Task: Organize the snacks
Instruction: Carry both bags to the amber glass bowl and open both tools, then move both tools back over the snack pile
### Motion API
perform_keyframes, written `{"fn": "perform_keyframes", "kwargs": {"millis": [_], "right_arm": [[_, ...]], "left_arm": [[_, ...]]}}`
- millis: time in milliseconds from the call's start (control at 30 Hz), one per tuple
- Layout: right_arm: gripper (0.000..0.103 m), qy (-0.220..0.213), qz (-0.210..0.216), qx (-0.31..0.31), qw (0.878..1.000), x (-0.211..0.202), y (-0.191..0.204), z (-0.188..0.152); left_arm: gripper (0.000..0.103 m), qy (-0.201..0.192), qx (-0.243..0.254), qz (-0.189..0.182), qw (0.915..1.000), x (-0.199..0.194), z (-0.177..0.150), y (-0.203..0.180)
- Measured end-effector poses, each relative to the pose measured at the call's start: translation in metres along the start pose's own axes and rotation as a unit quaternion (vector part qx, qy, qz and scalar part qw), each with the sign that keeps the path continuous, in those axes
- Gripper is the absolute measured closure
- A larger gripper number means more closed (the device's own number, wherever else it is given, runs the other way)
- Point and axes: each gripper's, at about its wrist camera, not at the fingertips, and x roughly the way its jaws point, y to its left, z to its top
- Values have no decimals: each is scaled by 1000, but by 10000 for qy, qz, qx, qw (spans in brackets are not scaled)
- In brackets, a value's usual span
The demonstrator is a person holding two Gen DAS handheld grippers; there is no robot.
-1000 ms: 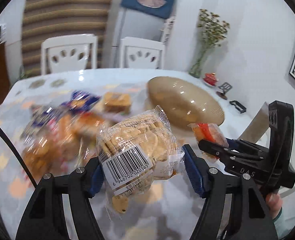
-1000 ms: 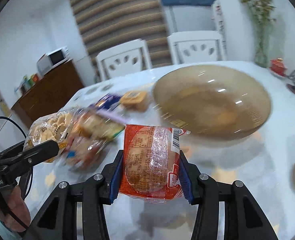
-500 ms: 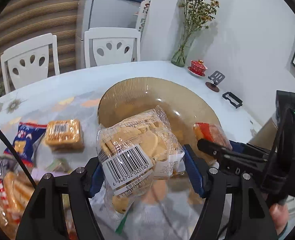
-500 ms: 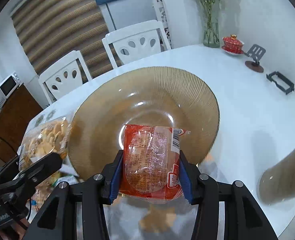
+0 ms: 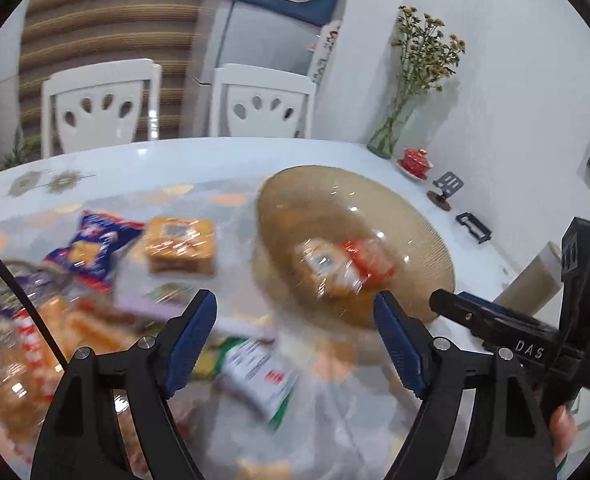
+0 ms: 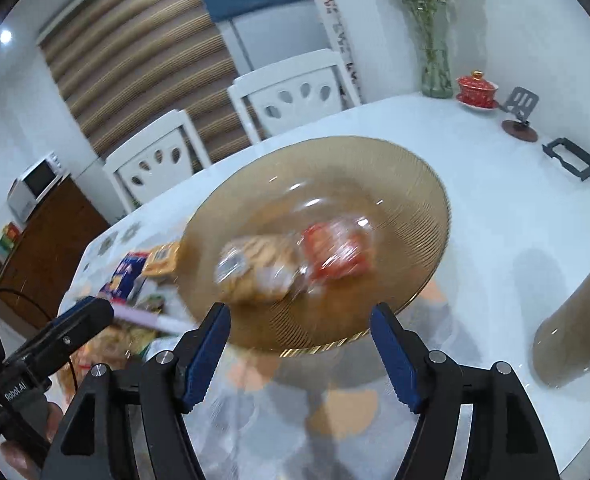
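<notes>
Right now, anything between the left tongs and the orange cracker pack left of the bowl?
Nothing visible blocks it. The left tongs are opening and empty; the orange cracker pack lies exposed on the table, with flat wrappers beneath the approach.

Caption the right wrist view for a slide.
Right gripper opening, empty, over amber bowl holding biscuit pack and red pack.

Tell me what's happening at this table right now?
A person holding a gripper in each hand is sorting snacks into the amber glass bowl. A clear biscuit pack and a red snack pack lie side by side in it. The left gripper and right gripper have nothing between their opening jaws. More packets, including an orange cracker pack and a blue bag, lie on the table.
</notes>
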Motion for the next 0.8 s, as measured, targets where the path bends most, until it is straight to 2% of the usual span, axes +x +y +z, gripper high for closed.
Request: {"fn": "perform_keyframes", "kwargs": {"millis": [167, 433, 600, 800], "right_arm": [[33, 115, 304, -387, 9987, -3, 30, -20], [33, 251, 756, -1006, 9917, 3, 80, -47], [33, 382, 1043, -1304, 9852, 24, 102, -68], [33, 517, 1139, -1669, 9780, 52, 120, -95]], "left_arm": [[23, -11, -113, 344, 9993, -31, -28, 21], [23, -103, -658, 1012, 9926, -86, -83, 81], [23, -26, -1129, 1311, 9849, -99, -114, 118], [23, 145, -1225, 1693, 9778, -91, -138, 146]]}}
